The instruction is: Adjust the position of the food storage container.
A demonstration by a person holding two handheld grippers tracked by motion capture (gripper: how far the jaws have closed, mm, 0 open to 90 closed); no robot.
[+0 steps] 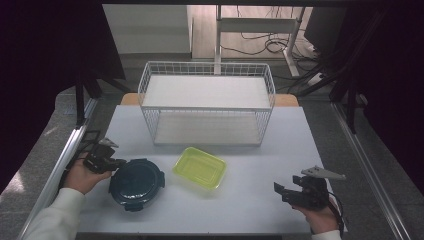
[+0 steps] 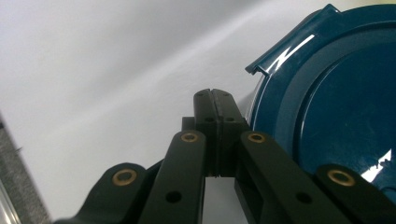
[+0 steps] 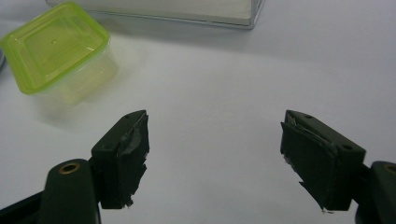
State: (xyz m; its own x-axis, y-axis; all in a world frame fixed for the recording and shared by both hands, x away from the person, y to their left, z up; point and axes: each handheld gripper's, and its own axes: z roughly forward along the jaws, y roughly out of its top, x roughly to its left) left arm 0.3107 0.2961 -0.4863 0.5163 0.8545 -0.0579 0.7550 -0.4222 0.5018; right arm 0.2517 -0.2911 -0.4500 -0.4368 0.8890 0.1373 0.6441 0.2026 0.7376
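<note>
A round dark blue container (image 1: 136, 183) with latch tabs sits at the front left of the white table (image 1: 250, 200). My left gripper (image 1: 114, 164) is shut with nothing between its jaws, its tips (image 2: 215, 105) right beside the blue container's rim (image 2: 280, 56); I cannot tell if they touch. A yellow-green lidded rectangular box (image 1: 199, 167) lies near the table's middle. My right gripper (image 1: 278, 189) stands open at the front right, jaws wide apart over bare table, with the yellow-green box (image 3: 56, 46) farther off to its upper left.
A white wire basket shelf (image 1: 207, 102) with two levels stands at the back middle of the table. Metal rails (image 1: 60, 165) run along both table sides. A desk frame and cables (image 1: 260, 35) lie on the floor beyond.
</note>
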